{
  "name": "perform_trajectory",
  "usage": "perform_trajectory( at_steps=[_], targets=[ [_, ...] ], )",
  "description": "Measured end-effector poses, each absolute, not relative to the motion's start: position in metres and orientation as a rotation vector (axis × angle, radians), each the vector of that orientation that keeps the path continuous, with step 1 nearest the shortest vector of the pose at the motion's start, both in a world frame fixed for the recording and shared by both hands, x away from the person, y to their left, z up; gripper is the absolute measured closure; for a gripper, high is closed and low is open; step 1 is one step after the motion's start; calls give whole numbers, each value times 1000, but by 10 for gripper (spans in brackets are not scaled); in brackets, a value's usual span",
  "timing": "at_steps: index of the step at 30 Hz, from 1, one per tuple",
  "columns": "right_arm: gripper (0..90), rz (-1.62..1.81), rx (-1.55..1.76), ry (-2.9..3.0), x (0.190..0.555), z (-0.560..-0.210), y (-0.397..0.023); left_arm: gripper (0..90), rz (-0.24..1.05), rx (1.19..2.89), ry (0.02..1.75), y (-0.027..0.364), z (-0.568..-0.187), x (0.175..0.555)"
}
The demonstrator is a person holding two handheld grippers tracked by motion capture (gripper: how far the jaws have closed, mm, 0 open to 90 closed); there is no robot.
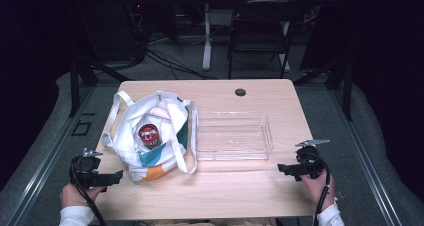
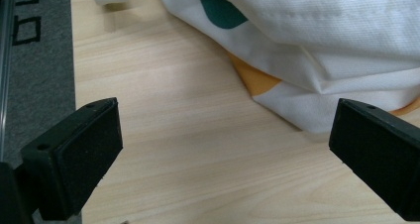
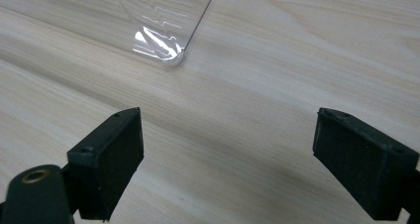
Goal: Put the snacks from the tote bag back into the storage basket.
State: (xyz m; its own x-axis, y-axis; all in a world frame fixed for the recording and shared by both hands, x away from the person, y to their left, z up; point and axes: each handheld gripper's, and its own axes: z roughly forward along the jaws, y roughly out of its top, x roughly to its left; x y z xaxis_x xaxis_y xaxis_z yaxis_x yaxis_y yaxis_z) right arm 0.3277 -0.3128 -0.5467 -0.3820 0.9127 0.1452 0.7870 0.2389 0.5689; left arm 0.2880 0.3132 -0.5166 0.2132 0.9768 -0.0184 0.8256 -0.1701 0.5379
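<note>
A white cloth tote bag with teal and orange patches lies open on the left half of the wooden table. Inside it stands a jar with a red lid. To its right sits a clear plastic tray, which holds nothing. My left gripper rests at the table's front left corner, open, its jaws pointing at the bag's bottom corner. At the front right edge my right gripper is open too, with the tray's near corner just ahead of its jaws.
A round cable hole is in the table's far edge. A dark folding chair and a white desk leg stand beyond the table. Bare wood runs along the front between the two grippers.
</note>
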Motion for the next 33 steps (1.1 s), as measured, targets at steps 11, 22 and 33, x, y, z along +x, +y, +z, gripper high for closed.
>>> perform_trajectory(
  at_steps=[11,22,33],
  targets=[
    [108,835,1622,2262,324,-547,-311,2,457,2059,1656,312,-517,291],
    [111,803,1598,2280,327,-548,-305,2,447,2038,1650,316,-515,287],
    [116,773,1587,2315,332,-552,-299,2,458,1979,1609,314,-503,287]
  ],
)
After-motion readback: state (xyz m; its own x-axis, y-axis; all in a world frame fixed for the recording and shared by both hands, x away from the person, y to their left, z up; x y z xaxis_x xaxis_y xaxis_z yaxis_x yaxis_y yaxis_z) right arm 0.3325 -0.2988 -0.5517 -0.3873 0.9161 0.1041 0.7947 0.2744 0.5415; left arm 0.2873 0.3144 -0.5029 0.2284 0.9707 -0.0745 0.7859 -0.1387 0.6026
